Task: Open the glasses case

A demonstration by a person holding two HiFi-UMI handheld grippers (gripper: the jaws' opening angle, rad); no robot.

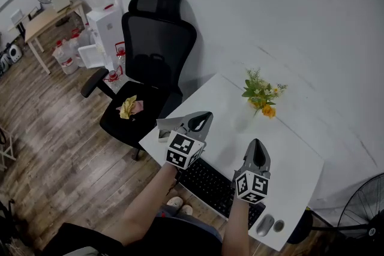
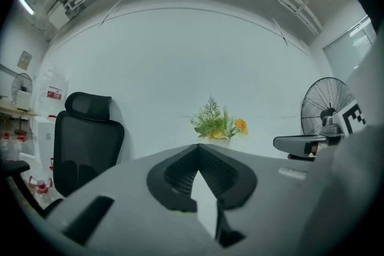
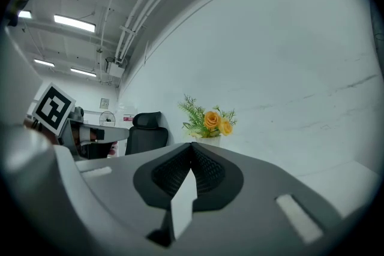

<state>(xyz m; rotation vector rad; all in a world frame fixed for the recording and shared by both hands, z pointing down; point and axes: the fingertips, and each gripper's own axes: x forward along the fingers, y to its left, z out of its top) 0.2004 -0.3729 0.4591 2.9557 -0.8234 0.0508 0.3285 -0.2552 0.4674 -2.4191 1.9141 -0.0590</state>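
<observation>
The left hand-held gripper is held level above the left end of the tabletop. It is rolled so its broad grey plate faces up, and its marker cube sits over the keyboard's far edge. In its own view the two ribbed pads meet at the tip with nothing between them. The right hand-held gripper is also level, beside it and apart from it over the middle of the tabletop. Its jaws are pressed together and empty. Both point toward the white wall, with bare forearms reaching up from the lower edge of the head view.

The glasses case is not plainly seen. A small pale and grey object at the tabletop's left corner, just below the left plate, may be it. Whether its lid is up cannot be told.

A vase of green sprigs and orange flowers stands near the wall edge, well ahead of both tips, with bare white surface between. A mouse lies at the near right corner beside the keyboard. A black office chair stands just off the left edge, with something yellow on its seat. A floor fan stands past the right end.
</observation>
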